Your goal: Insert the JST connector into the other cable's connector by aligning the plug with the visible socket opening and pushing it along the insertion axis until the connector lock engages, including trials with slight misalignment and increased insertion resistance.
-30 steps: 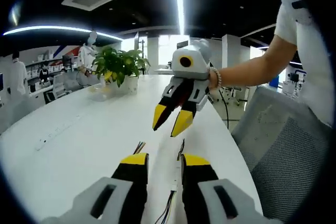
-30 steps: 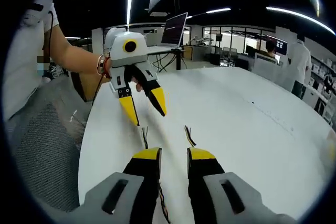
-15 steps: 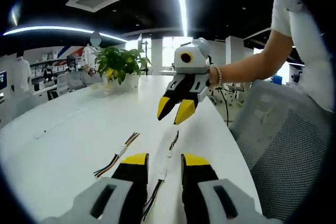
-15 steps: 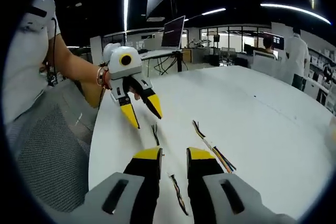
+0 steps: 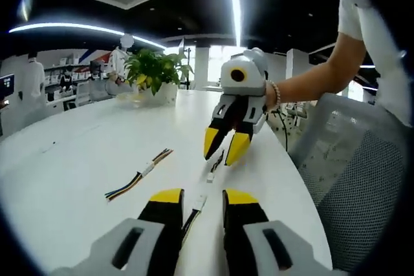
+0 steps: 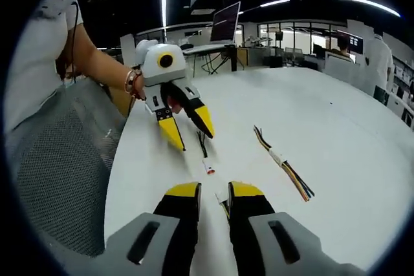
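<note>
While both grippers hung open over the white worktop [image 5: 77,159], neither had taken hold of a cable. The left gripper [image 5: 202,201], seen from its own camera, showed its yellow-tipped fingers [image 5: 167,196] parted, with a short cable [image 5: 194,210] lying on the worktop in the gap between them, its white JST connector [image 5: 200,201] just past the tips and apparently untouched. From the right gripper view the same left gripper [image 6: 188,126] pointed down at the worktop, fingers spread.

The right gripper [image 6: 213,191] likewise stood open; in the left gripper view it [image 5: 225,148] hovered just over a second small connector [image 5: 210,177] with dark leads, which in the right gripper view lay between the two tools [image 6: 208,167]. Whether its tips touched the leads could not be told.

A third, longer cable [image 5: 137,178] with multicoloured wires lay well apart toward the table's middle, also visible in the right gripper view [image 6: 284,165].

Such connectors looked light, small and hard, their thin wires limp, so a grip on the plastic housing rather than the leads would likely serve alignment best; the housings may slide on the smooth worktop. A potted plant [image 5: 155,72] stood at the far end, and a mesh chair [image 5: 362,185] beside the table's edge.
</note>
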A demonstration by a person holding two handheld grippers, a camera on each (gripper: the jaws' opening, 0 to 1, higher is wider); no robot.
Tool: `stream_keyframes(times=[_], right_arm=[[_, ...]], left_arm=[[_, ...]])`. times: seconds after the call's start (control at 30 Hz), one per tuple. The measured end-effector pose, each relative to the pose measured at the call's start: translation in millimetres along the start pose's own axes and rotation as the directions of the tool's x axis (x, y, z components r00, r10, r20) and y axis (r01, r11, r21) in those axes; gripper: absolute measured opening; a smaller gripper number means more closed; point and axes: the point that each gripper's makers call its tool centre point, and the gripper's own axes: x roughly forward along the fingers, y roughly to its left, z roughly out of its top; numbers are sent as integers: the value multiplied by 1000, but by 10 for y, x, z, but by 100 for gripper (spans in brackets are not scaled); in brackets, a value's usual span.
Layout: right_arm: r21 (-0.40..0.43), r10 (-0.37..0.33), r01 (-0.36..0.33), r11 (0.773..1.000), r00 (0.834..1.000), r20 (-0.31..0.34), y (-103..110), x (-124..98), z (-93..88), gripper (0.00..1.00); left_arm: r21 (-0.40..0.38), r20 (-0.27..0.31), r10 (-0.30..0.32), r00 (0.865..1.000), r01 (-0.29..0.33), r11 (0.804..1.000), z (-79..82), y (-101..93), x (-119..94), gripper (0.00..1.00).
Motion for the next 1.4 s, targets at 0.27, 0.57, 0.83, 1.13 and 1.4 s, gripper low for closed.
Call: stream_keyframes(times=[0.27,0.57,0.83,1.13,1.4], right_arm=[[1,4,-4,1000,1000,-14,-1,57,-79,13],[-16,-12,11,1000,999,-42,-34,104,-156,11],[-8,-21,20,1000,999,-48,-42,118,-193,10],[4,-40,41,999,998,-41,-72,82,-237,8],[-6,-53,53,999,998,-22,-85,86,-240,7]], left_arm=[[6,-21,-7,1000,7,1000,-88,-3,89,18],[4,-42,-5,999,5,1000,-149,5,145,18],[17,-70,-13,997,14,1000,-223,-27,156,12],[11,-77,-7,997,7,1000,-261,-21,171,11],[4,-77,-1,997,2,1000,-278,-21,159,10]])
